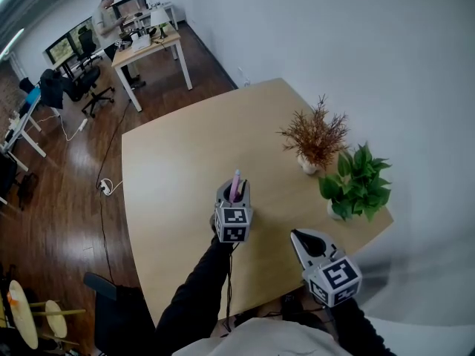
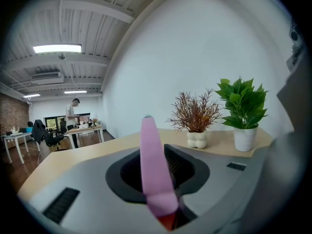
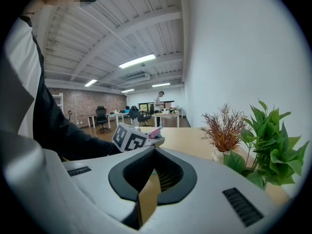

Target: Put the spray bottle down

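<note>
A slim pink spray bottle stands up between the jaws of my left gripper, which is shut on it above the near middle of the wooden table. In the left gripper view the pink bottle rises out of the jaw hollow, red at its base, and hides part of the left gripper. My right gripper hangs lower right, near the table's front edge, shut with nothing in it. In the right gripper view the right gripper points toward the plants, and the left gripper's marker cube shows to its left.
A dry reddish plant in a white pot and a green potted plant stand at the table's right edge. A dark chair sits at the near left. A person stands by desks far back.
</note>
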`<action>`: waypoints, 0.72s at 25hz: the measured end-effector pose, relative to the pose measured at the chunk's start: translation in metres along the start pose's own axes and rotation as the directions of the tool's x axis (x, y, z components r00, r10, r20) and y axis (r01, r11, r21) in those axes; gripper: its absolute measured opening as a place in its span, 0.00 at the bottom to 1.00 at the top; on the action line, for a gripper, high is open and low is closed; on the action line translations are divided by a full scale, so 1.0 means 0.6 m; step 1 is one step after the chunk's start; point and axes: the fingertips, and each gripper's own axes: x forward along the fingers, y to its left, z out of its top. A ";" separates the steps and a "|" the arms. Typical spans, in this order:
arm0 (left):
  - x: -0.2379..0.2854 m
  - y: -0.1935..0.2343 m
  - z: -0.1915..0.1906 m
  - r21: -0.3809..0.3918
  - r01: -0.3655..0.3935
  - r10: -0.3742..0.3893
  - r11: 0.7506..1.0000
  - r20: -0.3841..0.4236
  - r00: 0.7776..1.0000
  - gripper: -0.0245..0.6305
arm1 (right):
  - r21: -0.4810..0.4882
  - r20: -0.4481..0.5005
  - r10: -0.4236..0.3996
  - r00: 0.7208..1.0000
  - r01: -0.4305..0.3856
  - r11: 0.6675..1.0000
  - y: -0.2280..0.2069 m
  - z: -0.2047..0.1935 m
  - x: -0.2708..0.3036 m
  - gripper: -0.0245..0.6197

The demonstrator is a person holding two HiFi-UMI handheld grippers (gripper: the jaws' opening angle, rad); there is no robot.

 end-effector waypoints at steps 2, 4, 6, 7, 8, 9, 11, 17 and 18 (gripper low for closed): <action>-0.004 -0.002 -0.005 0.012 -0.003 0.003 1.000 0.005 1.000 0.22 | -0.001 -0.002 -0.002 1.000 0.002 1.000 0.001 0.000 0.000 0.00; -0.005 -0.001 -0.006 0.017 -0.004 0.004 1.000 0.010 1.000 0.22 | 0.002 -0.004 -0.005 1.000 0.005 1.000 0.000 -0.001 0.001 0.00; -0.005 -0.003 -0.006 0.017 -0.010 0.009 1.000 0.016 1.000 0.22 | 0.006 -0.004 -0.007 1.000 0.007 1.000 -0.001 -0.002 0.000 0.00; -0.006 -0.003 -0.006 0.018 -0.015 0.015 1.000 0.022 1.000 0.22 | 0.006 -0.004 -0.006 1.000 0.006 1.000 0.000 -0.003 -0.001 0.00; -0.007 -0.004 -0.006 0.020 -0.022 0.021 1.000 0.029 0.999 0.22 | 0.006 -0.003 -0.005 1.000 0.005 1.000 0.001 -0.003 -0.001 0.00; -0.007 -0.004 -0.006 0.022 -0.027 0.026 0.999 0.035 0.999 0.22 | 0.005 -0.003 -0.004 1.000 0.004 1.000 0.001 -0.003 -0.002 0.00; -0.005 -0.004 -0.008 0.022 -0.031 0.030 0.999 0.042 0.999 0.23 | 0.002 -0.002 -0.005 1.000 0.005 1.000 -0.001 -0.004 -0.003 0.00; -0.005 -0.022 -0.013 -0.002 0.044 -0.044 0.999 0.049 0.998 0.42 | 0.003 0.001 -0.007 1.000 0.007 1.000 0.002 -0.003 -0.009 0.00; -0.006 -0.023 -0.013 -0.010 0.053 -0.052 0.999 0.058 0.997 0.47 | 0.002 0.002 -0.006 1.000 0.006 1.000 0.003 -0.003 -0.010 0.00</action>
